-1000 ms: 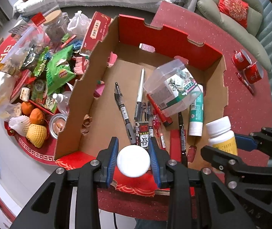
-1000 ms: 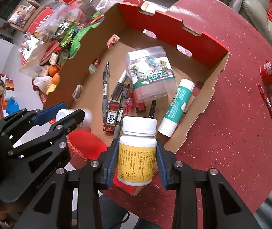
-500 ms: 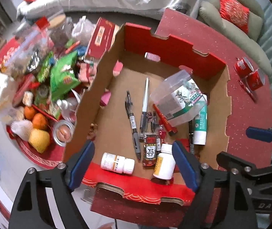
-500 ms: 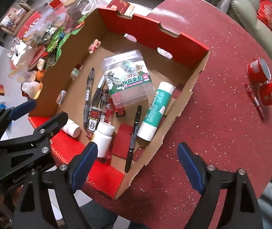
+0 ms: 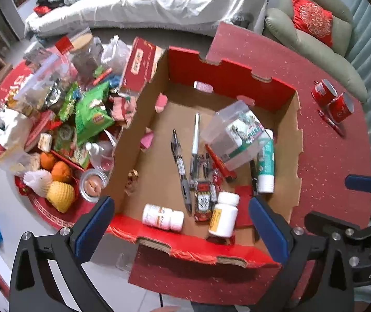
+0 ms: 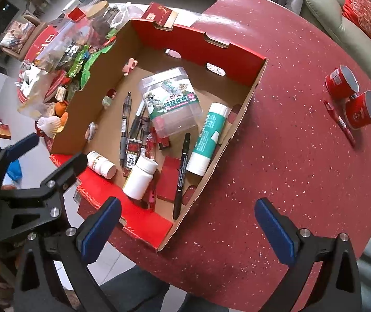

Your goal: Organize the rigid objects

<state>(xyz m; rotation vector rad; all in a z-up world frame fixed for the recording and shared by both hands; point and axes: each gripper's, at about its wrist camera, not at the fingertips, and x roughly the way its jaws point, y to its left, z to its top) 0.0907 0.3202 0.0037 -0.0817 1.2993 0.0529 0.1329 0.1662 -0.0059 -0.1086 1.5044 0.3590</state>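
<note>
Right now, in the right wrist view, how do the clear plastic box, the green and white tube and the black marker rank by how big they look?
1. clear plastic box, plainly the biggest.
2. green and white tube.
3. black marker: about as long as the tube, but far thinner.

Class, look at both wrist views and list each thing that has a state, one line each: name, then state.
left gripper: fingers wide apart, just opened, holding nothing
right gripper: fingers wide apart, just opened, holding nothing
cardboard box: open-topped, on the table
small white bottle: capped, lying on its side in the box
yellow-label bottle: capped, in the box
clear plastic tub: lid on, tilted over the pens
glue stick: capped, lying flat
</note>
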